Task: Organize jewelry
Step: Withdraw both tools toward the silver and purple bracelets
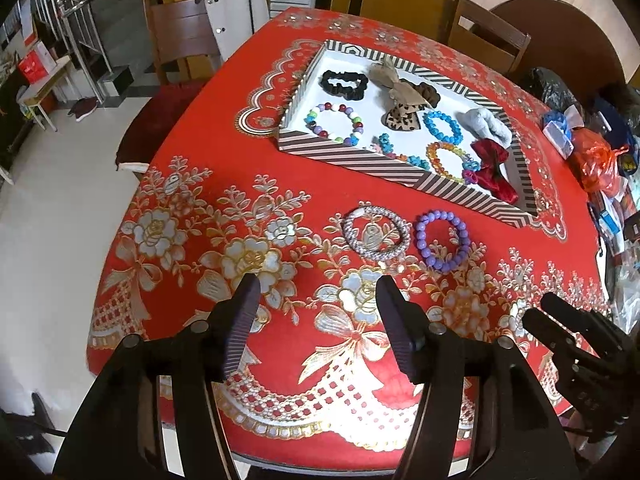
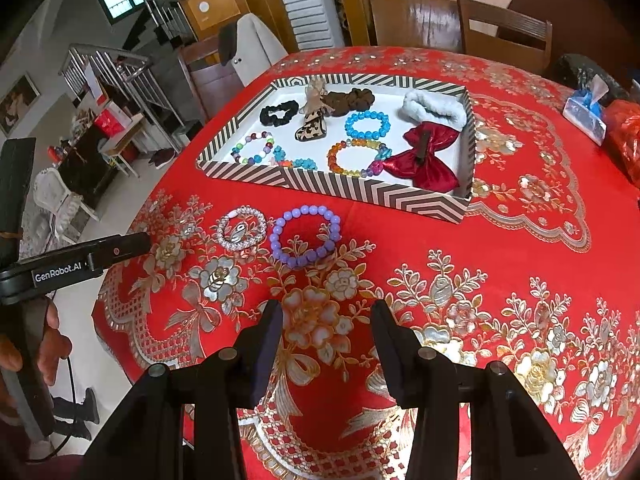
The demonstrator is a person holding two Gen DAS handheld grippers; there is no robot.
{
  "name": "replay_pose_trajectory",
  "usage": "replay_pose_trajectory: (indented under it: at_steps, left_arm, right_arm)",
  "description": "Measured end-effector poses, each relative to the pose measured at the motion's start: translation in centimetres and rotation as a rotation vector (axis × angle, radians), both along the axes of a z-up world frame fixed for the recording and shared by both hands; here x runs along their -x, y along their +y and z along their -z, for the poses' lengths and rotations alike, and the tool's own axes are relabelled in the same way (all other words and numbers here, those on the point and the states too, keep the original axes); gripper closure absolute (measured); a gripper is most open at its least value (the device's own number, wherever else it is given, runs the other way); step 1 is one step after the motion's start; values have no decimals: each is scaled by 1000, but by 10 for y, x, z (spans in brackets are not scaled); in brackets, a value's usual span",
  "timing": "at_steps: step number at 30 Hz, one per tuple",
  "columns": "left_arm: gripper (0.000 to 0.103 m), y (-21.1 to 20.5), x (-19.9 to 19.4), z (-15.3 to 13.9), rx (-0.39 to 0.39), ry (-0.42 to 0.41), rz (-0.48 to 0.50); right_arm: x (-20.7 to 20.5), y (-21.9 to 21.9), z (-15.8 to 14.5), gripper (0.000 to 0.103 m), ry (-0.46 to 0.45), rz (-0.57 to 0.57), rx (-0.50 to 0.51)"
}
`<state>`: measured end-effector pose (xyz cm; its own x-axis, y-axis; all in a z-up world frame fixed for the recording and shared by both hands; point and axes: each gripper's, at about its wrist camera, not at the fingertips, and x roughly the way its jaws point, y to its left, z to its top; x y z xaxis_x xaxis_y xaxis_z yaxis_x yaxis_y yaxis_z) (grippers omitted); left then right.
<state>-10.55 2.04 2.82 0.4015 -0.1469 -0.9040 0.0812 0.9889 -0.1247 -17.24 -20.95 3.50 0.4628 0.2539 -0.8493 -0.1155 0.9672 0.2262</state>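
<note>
A striped box tray (image 1: 352,160) (image 2: 360,194) on the red tablecloth holds several bracelets, scrunchies and a red bow (image 1: 494,170) (image 2: 424,160). In front of it on the cloth lie a silver crystal bracelet (image 1: 376,233) (image 2: 241,228) and a purple bead bracelet (image 1: 442,246) (image 2: 306,236), side by side. My left gripper (image 1: 318,296) is open and empty, a little short of the silver bracelet. My right gripper (image 2: 326,322) is open and empty, short of the purple bracelet; it also shows at the lower right of the left wrist view (image 1: 560,320).
Bags and small packets (image 1: 592,148) (image 2: 584,108) crowd the table's right side. Wooden chairs (image 1: 180,36) (image 2: 508,32) stand around the far edge. The table's left edge drops to a white floor (image 1: 52,220).
</note>
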Motion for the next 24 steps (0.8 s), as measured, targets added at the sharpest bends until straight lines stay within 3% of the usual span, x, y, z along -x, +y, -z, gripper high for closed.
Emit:
replay_pose_trajectory:
  at_steps: [10,24]
  left_arm:
    - [43,-10,-11,3,-22,-1,27]
    - [43,-11,-34,23,-21,61,32]
  right_arm:
    - [-23,1,11,59,23,1,7]
    - [-57,8,33,59,67,-2,16]
